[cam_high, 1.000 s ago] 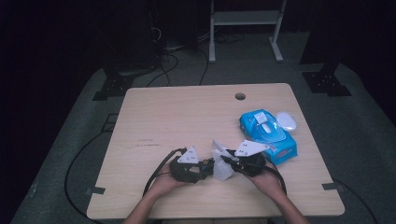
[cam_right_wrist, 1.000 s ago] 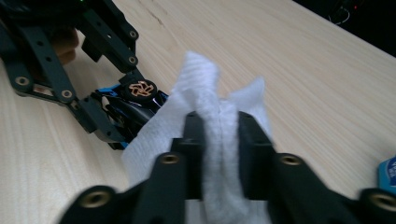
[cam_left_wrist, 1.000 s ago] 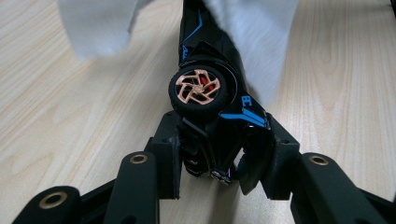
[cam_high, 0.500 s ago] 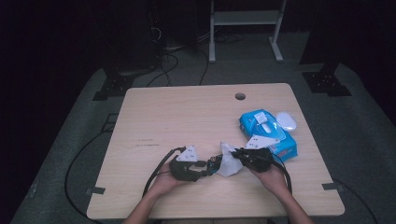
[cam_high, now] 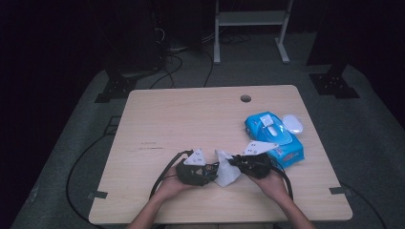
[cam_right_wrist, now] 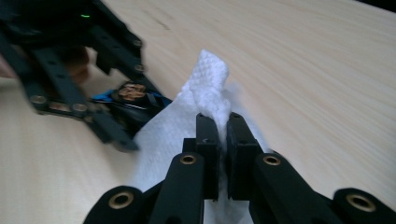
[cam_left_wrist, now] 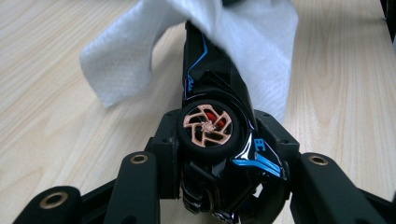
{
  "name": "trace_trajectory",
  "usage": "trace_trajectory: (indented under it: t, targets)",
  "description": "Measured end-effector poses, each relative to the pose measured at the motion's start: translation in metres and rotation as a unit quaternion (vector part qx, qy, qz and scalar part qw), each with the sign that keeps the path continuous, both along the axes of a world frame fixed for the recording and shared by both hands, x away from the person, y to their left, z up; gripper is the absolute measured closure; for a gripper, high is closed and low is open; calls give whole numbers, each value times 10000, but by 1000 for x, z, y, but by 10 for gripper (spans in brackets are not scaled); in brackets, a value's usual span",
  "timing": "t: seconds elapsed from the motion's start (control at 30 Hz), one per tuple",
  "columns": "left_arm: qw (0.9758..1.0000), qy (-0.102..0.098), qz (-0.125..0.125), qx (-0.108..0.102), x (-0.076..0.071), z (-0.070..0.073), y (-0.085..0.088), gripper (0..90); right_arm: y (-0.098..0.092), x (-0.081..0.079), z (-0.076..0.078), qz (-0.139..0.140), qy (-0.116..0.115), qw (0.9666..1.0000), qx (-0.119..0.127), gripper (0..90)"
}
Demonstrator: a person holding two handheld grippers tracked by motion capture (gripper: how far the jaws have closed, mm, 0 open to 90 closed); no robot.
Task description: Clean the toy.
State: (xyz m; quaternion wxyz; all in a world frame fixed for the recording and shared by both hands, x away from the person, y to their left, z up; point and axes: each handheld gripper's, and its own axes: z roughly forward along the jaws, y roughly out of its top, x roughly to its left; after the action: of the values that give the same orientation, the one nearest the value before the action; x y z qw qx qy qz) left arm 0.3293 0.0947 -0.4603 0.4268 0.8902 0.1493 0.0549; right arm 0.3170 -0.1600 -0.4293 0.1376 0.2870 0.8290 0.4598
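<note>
Near the front edge of the bench point(cam_high: 157, 119) we have the black toy car point(cam_left_wrist: 212, 126) clamped in the left gripper point(cam_high: 210, 171), while the right gripper point(cam_high: 232, 163) is pinched tight on a white wipe point(cam_right_wrist: 205, 100) draped against the car's far end. We judge we are mid-wipe; next the wipe must be drawn along the bodywork while the left grip stays firm
</note>
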Motion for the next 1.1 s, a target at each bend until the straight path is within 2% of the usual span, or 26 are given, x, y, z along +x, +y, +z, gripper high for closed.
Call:
trace_trajectory:
  t: [0.1,0.2,0.23,0.3,0.43,0.53,0.57,0.63,0.7,0.8,0.9,0.97,1.0,1.03,1.07,1.1]
  targets:
    - [10000,9,10,-23,1,0,1,573,-10,2,0,-52,112,9999,84,851]
    - [10000,68,-2,-39,1,1,2,571,-13,1,0,-103,82,9999,26,853]
    - [9999,129,-19,-74,2,1,3,559,-15,2,0,-163,60,9998,37,852]
    - [9999,114,12,-90,2,2,5,554,-18,4,0,-200,122,9996,132,852]
    - [10000,5,40,-33,2,2,4,575,-18,3,1,-200,32,9998,-36,852]
    - [10000,5,36,-27,1,2,5,576,-25,8,0,-435,14,9988,-229,852]
    - [10000,12,20,-16,2,3,6,576,-30,10,0,-522,49,9983,-254,852]
    - [10000,35,32,-43,2,2,6,575,-37,10,-1,-551,126,9983,-148,852]
    - [10000,39,42,-69,2,2,6,575,-34,8,1,-469,109,9988,-82,852]
    - [10000,18,22,-55,2,2,5,575,-19,4,4,-205,84,9997,69,851]
    - [10000,12,28,-57,2,2,5,576,-3,2,4,-12,9,10000,-28,851]
    - [10000,26,32,-47,2,2,7,576,-2,3,2,-36,-30,9999,-144,851]
    - [10000,26,30,-46,2,1,7,577,-7,5,0,-76,20,9999,-70,850]
    - [10000,8,31,-46,2,1,7,577,-12,7,0,-160,29,9999,-40,850]
    - [10000,1,21,-28,2,2,7,576,-17,8,0,-289,-59,9995,-119,850]
    - [10000,3,9,-14,2,2,7,576,-21,9,0,-395,-44,9991,-163,850]
